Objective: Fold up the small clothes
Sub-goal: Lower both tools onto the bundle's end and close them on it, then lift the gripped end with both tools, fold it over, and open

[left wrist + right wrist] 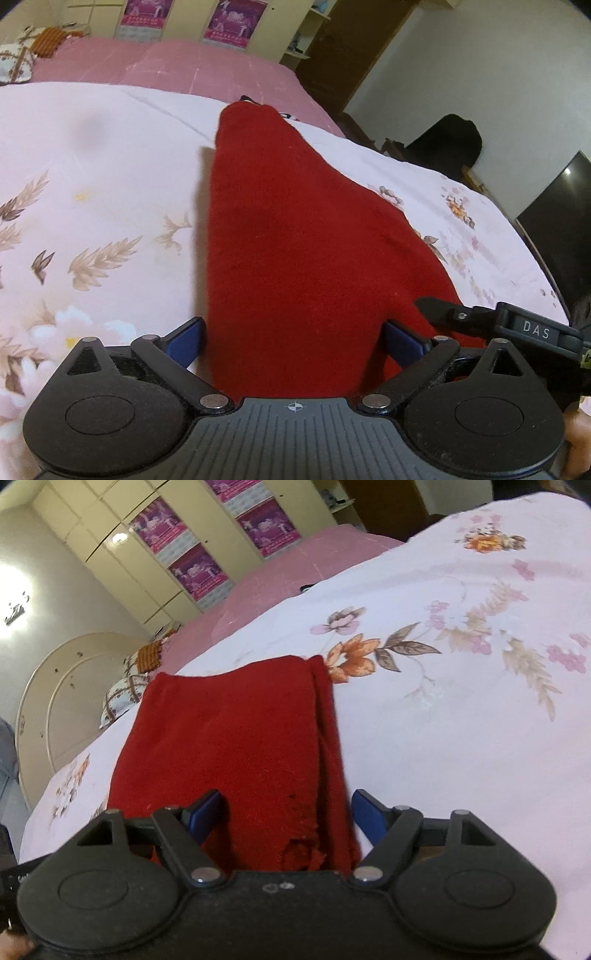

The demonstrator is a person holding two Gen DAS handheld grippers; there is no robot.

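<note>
The red cloth [295, 236] was spread on the floral sheet [92, 184], its near edge lying between the wide-spread jaws of both the left gripper [293, 341] and the right gripper [288, 812].

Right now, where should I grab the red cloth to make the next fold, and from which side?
Grip the near edge of the red cloth, coming in low from the near side. It lies flat on the floral sheet, and that edge already sits between the open fingers of the left gripper and right gripper.
</note>
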